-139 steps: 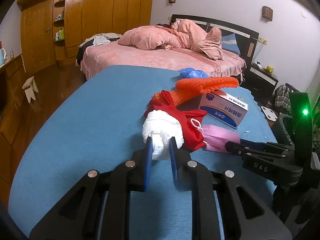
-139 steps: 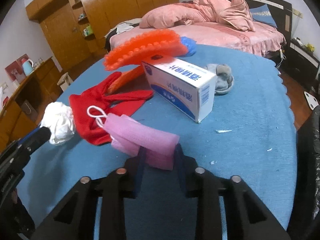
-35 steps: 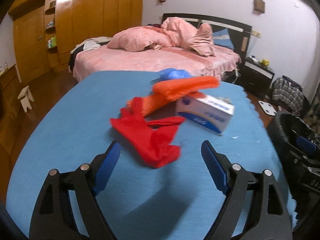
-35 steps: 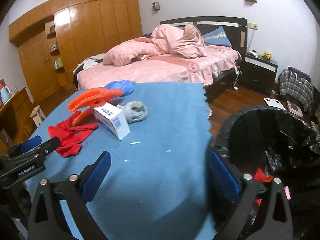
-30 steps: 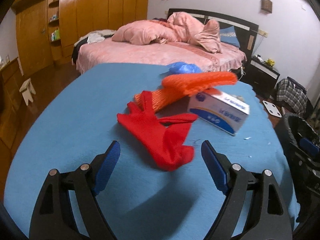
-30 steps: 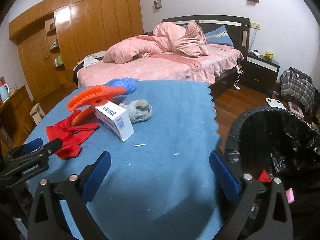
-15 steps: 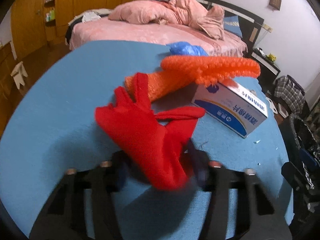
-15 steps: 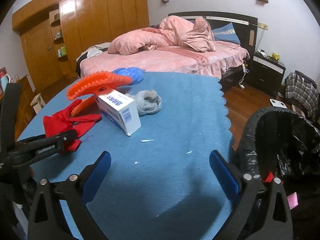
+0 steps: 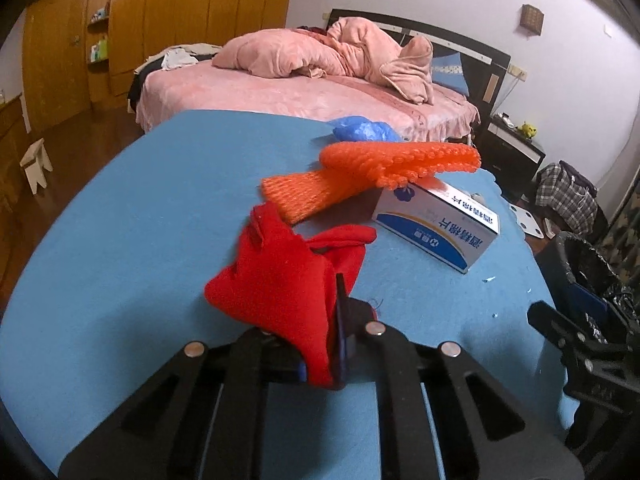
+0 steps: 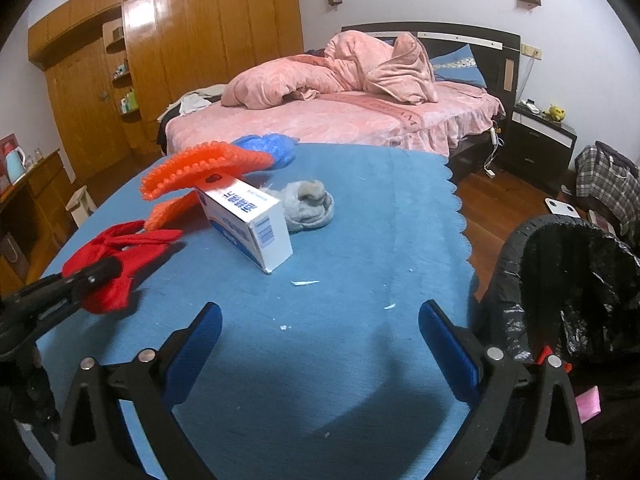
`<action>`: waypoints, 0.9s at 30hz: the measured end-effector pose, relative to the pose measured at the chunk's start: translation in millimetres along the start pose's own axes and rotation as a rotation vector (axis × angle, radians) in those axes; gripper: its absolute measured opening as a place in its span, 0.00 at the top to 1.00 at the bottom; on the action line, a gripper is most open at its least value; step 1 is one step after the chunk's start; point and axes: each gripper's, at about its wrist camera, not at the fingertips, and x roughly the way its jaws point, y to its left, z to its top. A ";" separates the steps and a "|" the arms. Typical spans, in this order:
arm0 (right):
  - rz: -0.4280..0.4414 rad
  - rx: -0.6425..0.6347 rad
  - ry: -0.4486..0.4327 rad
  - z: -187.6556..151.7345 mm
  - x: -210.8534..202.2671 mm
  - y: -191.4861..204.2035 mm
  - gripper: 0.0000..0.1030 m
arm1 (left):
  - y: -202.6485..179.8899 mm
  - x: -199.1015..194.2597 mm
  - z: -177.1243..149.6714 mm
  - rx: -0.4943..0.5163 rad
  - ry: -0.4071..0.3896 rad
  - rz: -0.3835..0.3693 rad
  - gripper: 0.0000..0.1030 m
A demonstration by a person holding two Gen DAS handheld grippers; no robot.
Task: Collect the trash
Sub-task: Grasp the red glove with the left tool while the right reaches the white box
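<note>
A red cloth (image 9: 280, 280) lies on the blue table (image 9: 140, 220), its near end raised off the surface. My left gripper (image 9: 326, 312) is shut on that near end, and the cloth hides one finger. In the right wrist view the same cloth (image 10: 120, 256) sits at the left with the left gripper (image 10: 96, 272) clamped on it. My right gripper (image 10: 320, 332) stands wide open above the table's near right edge with nothing between its fingers. The black-lined bin (image 10: 520, 240) stands just right of it, beside the table.
Further back on the table are an orange mesh sleeve (image 9: 380, 164), a white and blue box (image 9: 440, 228), a blue plastic bag (image 9: 364, 130) and a grey cloth (image 10: 308, 204). Small white scraps (image 10: 304, 282) lie near the box. A pink bed stands behind the table.
The left gripper moved in over the red cloth and its jaws went from wide open to shut on the cloth's near end. The right gripper stayed open near the bin.
</note>
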 end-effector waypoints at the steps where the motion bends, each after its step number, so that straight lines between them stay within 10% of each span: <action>1: 0.002 -0.002 -0.002 0.7 1.0 1.3 0.06 | 1.1 -1.8 -0.8 0.006 -0.006 0.008 0.91; 22: 0.082 -0.021 0.006 38.1 47.1 24.3 0.33 | 4.7 18.8 15.8 0.028 -0.006 0.019 0.90; 27: 0.131 -0.037 0.022 40.2 52.7 32.7 0.53 | 10.0 21.3 14.3 0.013 0.001 0.011 0.89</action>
